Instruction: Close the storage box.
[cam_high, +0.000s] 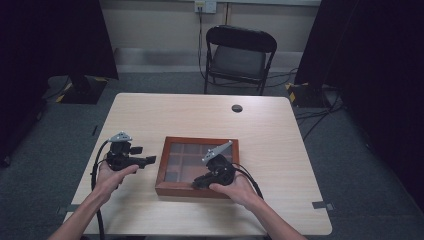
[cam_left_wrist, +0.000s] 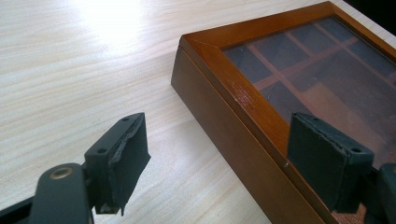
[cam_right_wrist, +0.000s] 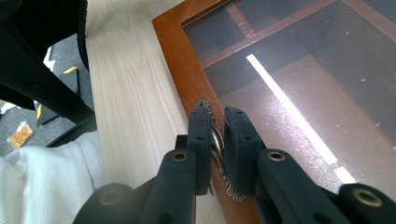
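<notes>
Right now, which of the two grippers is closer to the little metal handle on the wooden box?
Right. The right gripper is shut on the metal handle at the front edge of the wooden box. The left gripper hangs open beside the box's left side, apart from the handle.

The high view looks forward and down from above the person's side, taking in the whole tabletop (cam_high: 280, 130) at mid-frame and a folding chair (cam_high: 240, 55) at the top. The left gripper view sits low and close, facing a corner of the wooden box (cam_left_wrist: 224, 116) that runs from upper right to lower right. The right gripper view looks steeply down, very near the box's front rim. All three views share the box.
</notes>
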